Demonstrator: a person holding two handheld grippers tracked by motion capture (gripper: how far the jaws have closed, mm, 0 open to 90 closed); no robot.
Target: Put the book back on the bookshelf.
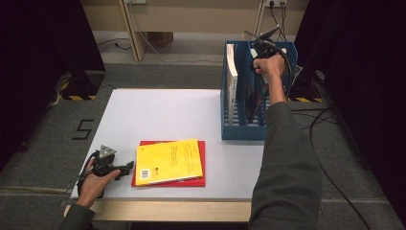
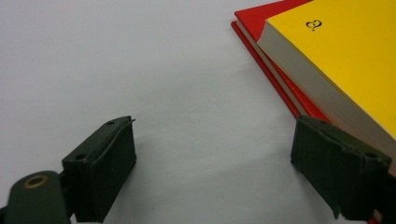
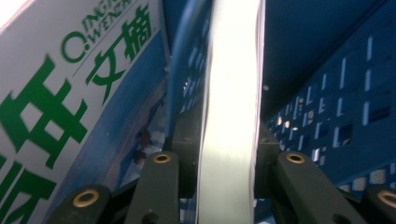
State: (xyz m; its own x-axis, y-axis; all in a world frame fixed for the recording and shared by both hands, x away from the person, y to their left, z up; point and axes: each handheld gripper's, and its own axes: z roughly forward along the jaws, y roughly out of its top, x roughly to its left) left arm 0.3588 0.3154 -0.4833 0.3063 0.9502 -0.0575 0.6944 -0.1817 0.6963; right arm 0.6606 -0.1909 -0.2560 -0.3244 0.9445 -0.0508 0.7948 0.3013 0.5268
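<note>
Two books stand in a blue file rack point(image 1: 233, 129) at the far right of a white table point(image 1: 158, 112), and two more lie stacked near the front edge. The right gripper point(image 1: 262, 48) reaches down into the rack's middle slot, its jaws pinching the page edge of a thin, dark-covered book point(image 3: 231, 116); in the right gripper view the pale block of pages sits squarely between the pads, which press on both covers. Next door, in the left slot, stands a book with a white and blue cover point(image 3: 70, 93) and large green lettering.

At the near side, the left gripper point(image 1: 125, 167) rests on the table with its jaws spread wide and nothing between them, just beside the stack: a yellow book point(image 1: 167, 160) lying on a red book point(image 1: 201, 163).

The held book looks light and fairly stiff when gripped across its covers, though a thin paperback of this kind would probably flex if taken by one corner. Its glossy cover may be slippery, so a firm hold near the middle of the upper edge, as here, seems the safest place. The rack's walls leave little room, and a tilted book could catch on the divider.

The count: four books, one rack with three slots, two grippers.
</note>
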